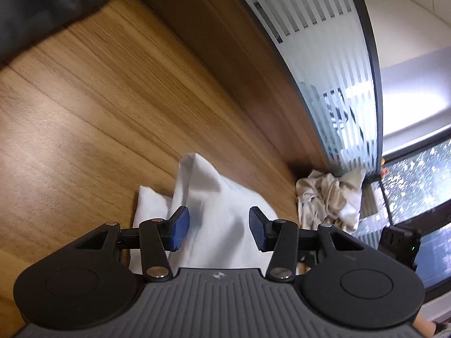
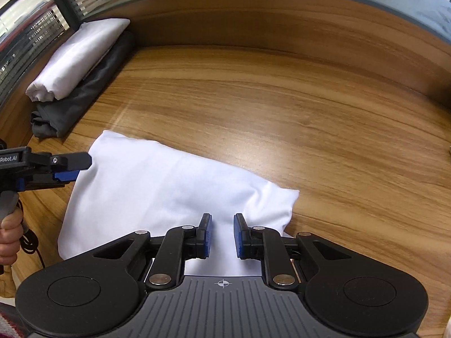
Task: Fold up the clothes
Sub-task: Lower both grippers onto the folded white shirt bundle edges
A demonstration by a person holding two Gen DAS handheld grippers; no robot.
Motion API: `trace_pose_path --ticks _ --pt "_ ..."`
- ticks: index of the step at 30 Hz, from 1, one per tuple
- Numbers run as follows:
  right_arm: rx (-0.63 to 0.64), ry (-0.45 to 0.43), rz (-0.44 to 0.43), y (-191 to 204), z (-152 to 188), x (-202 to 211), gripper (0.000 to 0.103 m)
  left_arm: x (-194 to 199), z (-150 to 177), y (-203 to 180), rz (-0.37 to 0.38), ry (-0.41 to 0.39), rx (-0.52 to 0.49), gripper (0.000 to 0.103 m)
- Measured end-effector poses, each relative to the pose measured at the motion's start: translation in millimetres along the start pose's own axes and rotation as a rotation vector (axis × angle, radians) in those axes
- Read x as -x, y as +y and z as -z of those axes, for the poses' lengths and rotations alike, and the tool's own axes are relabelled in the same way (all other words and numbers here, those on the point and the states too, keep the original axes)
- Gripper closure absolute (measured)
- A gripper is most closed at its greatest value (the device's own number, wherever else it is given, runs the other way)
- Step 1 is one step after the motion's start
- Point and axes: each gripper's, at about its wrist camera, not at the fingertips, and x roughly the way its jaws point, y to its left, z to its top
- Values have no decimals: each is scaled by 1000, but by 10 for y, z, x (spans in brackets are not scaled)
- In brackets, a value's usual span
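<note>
A folded white garment [image 2: 157, 186] lies on the wooden table [image 2: 282, 98]; it also shows in the left wrist view [image 1: 214, 205]. My right gripper [image 2: 222, 235] is open just above the garment's near edge, holding nothing. My left gripper [image 1: 219, 229] is open over the garment's left end, holding nothing; it also shows from the side in the right wrist view [image 2: 76, 167].
A folded white garment [image 2: 76, 56] lies on a folded dark grey one [image 2: 84, 90] at the table's back left. A crumpled beige cloth [image 1: 329, 197] lies in the table corner by the wooden back panel [image 1: 239, 64] and frosted glass partition [image 1: 324, 42].
</note>
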Motion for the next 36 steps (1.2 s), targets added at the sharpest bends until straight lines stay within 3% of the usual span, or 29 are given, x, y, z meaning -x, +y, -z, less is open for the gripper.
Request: trace_pose_path --ticks 5,8,17,18,24,29,34,35,36 --pt "-13 3 -4 -17 0 13 84 -85 -138 201 52 -18 72 51" --pt "-21 5 -3 -21 -1 20 84 -174 -208 254 73 -2 68 66" --pt "-32 7 -7 -22 -3 12 83 -352 -293 335 84 40 39 66" --pt "-33 6 -8 -25 -1 10 83 -334 -294 338 83 26 28 77" --pt "-62 -9 -31 -65 26 24 83 -130 -282 314 90 -20 29 94" --pt "-85 -24 -34 -82 43 57 84 273 -428 394 33 -141 76 95" --pt "-119 -60 -40 -113 70 173 80 504 -456 361 -44 -107 -3 94" --pt "-131 -70 -44 -129 88 209 76 521 -441 349 -51 -89 -14 87" --pt "-143 -80 -48 -147 106 245 72 537 -420 338 -58 -71 -23 73"
